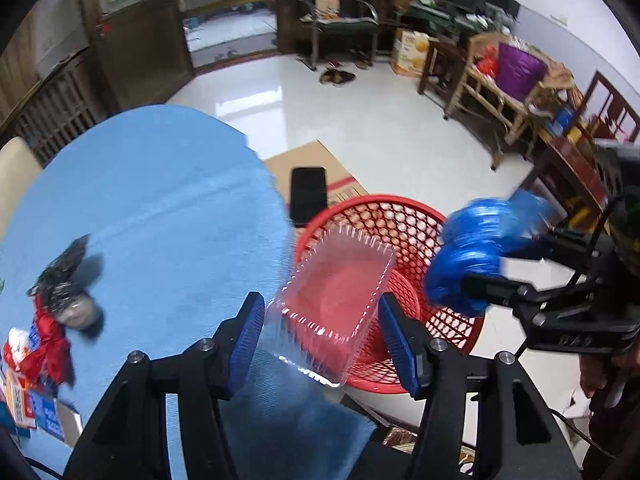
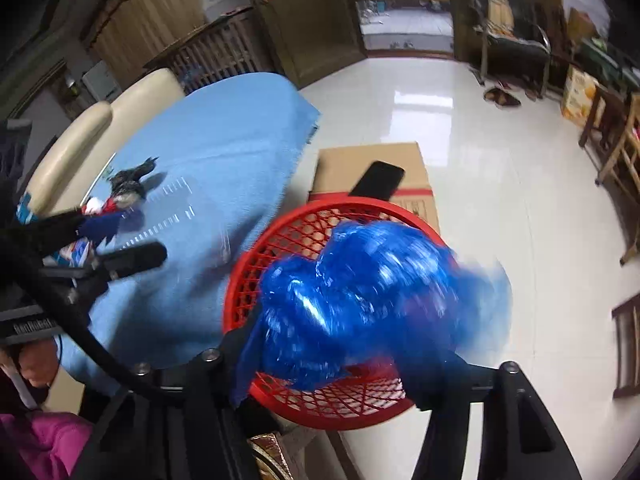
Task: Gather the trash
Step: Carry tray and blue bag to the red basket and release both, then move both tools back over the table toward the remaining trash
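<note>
Both grippers are positioned over the red basket (image 1: pixel 394 292), which stands on the floor just off the bench (image 1: pixel 160 208) edge, evidently to drop trash into it. The left gripper (image 1: pixel 322 336) has its jaws spread; the clear plastic tray (image 1: pixel 334 304) lies between them, apparently free of the pads and tilted toward the basket. The right gripper (image 2: pixel 324 364) holds the blue plastic bag (image 2: pixel 372 300) at the basket rim; whether its pads press the bag cannot be told. Further wrappers (image 1: pixel 60 304) remain near the bench's left edge.
</note>
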A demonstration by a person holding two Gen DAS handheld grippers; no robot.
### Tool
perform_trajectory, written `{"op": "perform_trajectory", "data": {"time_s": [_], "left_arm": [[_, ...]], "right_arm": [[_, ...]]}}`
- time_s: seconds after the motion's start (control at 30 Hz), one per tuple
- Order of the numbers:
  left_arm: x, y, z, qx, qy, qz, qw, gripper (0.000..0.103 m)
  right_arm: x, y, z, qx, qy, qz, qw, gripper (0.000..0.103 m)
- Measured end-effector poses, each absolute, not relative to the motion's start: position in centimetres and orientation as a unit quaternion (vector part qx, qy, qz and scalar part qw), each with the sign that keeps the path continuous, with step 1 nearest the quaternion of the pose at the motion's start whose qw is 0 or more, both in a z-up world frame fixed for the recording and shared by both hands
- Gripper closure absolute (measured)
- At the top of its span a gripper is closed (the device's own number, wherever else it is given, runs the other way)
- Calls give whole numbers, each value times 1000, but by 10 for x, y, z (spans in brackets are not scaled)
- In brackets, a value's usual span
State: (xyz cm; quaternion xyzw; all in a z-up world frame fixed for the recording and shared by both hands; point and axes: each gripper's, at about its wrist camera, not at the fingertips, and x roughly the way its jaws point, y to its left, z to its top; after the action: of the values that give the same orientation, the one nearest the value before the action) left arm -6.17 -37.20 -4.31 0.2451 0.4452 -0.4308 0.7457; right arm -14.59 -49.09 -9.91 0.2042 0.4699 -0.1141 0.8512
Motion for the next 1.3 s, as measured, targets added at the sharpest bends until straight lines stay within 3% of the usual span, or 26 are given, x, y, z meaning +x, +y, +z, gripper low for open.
{"op": "perform_trajectory", "data": {"time_s": [0.07,0.37,0.67,0.97,1.3], "left_arm": [[-63,-377,-48,246,452,-432,740,34],[-64,-352,-39,241,443,-412,758,33],[-63,-293,3,255,371,-330,830,33],[-44,-232,27,216,355,-275,867,31],[-21,-135,-2,163,395,-203,881,30]], "right_arm": [[-153,-498,-96,233,462,-109,849,35],[-155,-513,-101,282,413,-113,859,31],[-124,-471,-79,246,398,-78,881,32],[-91,-418,-53,199,401,-35,894,31],[-54,-359,-40,155,416,8,896,32]]}}
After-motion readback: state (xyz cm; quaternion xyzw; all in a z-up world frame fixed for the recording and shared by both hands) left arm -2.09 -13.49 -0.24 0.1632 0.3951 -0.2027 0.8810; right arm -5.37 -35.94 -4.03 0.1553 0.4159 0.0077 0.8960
